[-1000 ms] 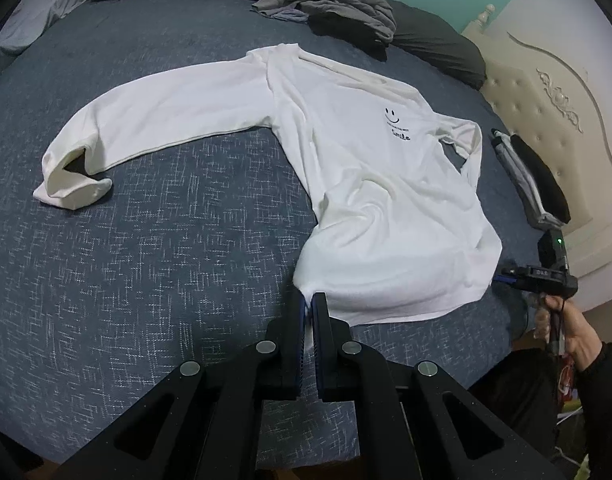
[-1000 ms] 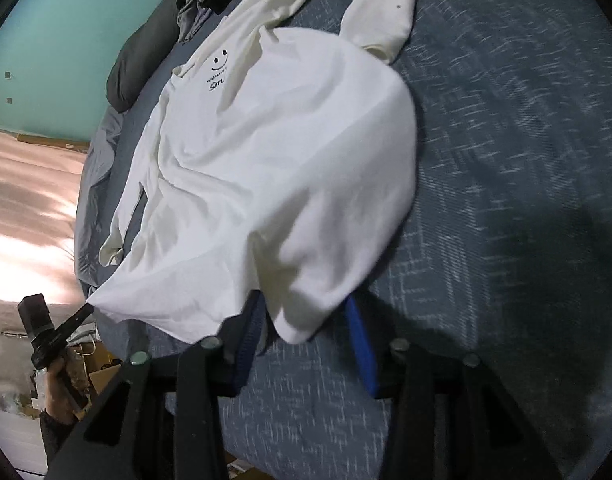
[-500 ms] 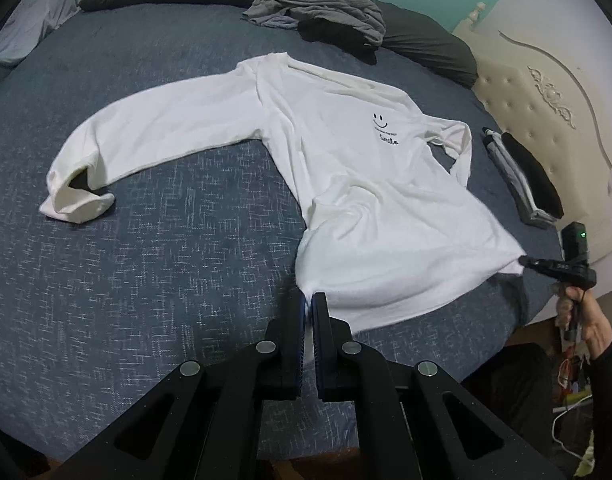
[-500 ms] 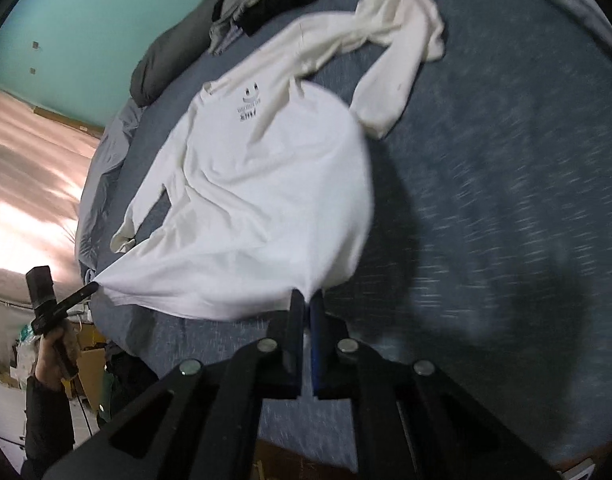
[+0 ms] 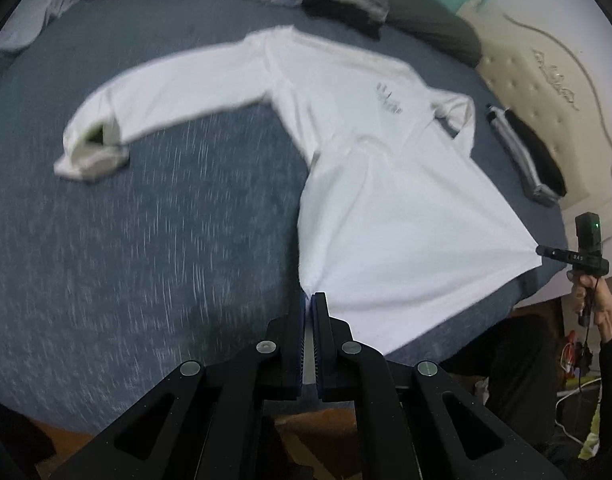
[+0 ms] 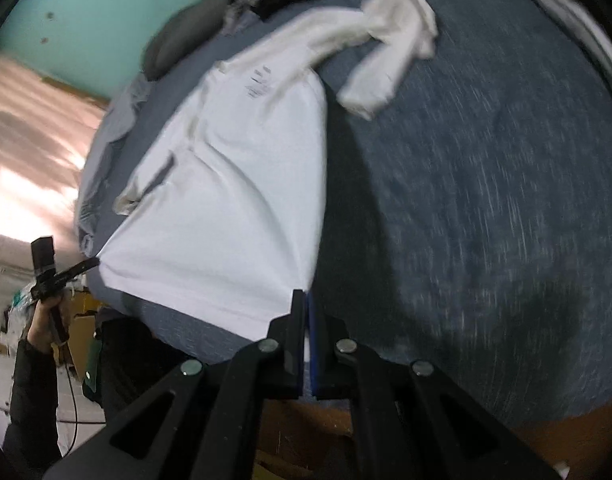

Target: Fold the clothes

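Both tools, left tool (image 5: 310, 300) and right tool (image 6: 304, 298), clamp white shirt (image 5: 385, 200) hem corners; soft, light, drapes — hold corners taut.

My two wrist cameras look forward from the foot of the bed (image 5: 126, 260), close to the hem; both see the white shirt (image 5: 385, 200) (image 6: 234, 200).

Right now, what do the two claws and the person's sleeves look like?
Each claw, left claw and right claw, is matte black with blue-lined fingers, round silver bolts and cut-out arms. The handle unit shows a green light. Sleeves are dark.
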### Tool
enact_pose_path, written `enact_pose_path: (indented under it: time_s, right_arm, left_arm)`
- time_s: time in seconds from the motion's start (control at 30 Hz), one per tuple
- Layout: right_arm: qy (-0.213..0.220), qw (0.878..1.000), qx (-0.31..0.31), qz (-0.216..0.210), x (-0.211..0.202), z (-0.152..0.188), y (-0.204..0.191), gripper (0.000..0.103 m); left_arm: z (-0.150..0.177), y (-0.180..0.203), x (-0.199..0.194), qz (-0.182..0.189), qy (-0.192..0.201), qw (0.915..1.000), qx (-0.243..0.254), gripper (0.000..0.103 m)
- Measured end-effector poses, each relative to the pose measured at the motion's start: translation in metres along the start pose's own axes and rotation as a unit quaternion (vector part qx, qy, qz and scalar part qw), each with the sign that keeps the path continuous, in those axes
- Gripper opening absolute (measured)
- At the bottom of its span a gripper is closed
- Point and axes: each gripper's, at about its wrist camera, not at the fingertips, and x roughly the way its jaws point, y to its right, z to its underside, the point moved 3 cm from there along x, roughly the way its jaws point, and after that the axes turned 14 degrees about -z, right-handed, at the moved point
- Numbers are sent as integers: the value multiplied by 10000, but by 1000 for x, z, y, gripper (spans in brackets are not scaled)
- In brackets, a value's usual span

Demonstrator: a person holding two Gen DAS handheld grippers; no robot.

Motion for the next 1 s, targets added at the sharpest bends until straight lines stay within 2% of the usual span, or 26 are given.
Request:
enact_pose_path:
  time_s: [0.17,0.37,0.43,0.5,0.57,0.6,0.63,0.7,1.0]
  right_arm:
    - [-68,9998,174,100,16,7,20,1]
    - [-100,9994,281,162,27,12,33,1]
    - [-68,9994,332,99,24,11,34,4]
    - [-27,9994,348,70,22,10,34,4]
    - [9,9994,345,57,21,9,33,5]
    - [12,9994,350,60,21,8,33,8]
    - [6,9993,367,73,21,8,33,23]
    - [-9,9992,398,94,23,7,34,43]
    - [-211,9983,482,238,45,10,41,45]
  left_arm:
    - [17,-3,40,-91,-345,9993,-82,1]
    - [21,-6,51,40,-467,9987,-205,2]
    - [22,-8,48,65,-426,9989,-197,6]
    - [22,-10,45,79,-397,9990,-200,22]
    - [23,-12,44,112,-392,9990,-209,29]
    - [23,-12,44,142,-397,9989,-210,30]
    - [24,-10,45,146,-413,9989,-155,30]
    - [27,-6,49,155,-446,9989,-44,31]
    - [33,9,74,82,-606,9976,315,29]
